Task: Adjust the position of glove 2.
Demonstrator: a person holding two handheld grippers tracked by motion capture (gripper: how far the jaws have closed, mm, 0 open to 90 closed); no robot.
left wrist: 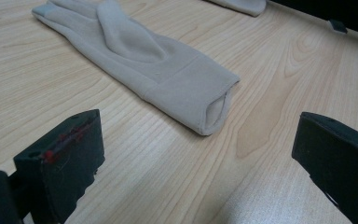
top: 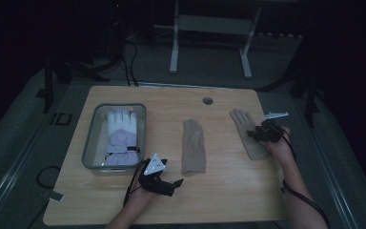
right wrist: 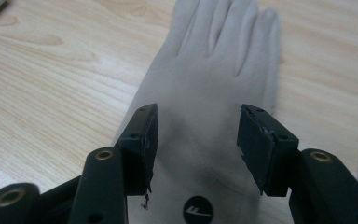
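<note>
Gloves, beige, two: one at table [top: 219, 191] centre, cuff toward the wide-open left gripper [left wrist: 200, 154]; other [right wrist: 205, 116] near right edge beneath right gripper [right wrist: 193, 135], jaws apart, poised to pinch.

I see soft, matt beige cloth gloves [left wrist: 140, 60] on my smooth light wood table [top: 228, 186]. Beside them, the bin [top: 89, 143] looks like clear plastic.
</note>
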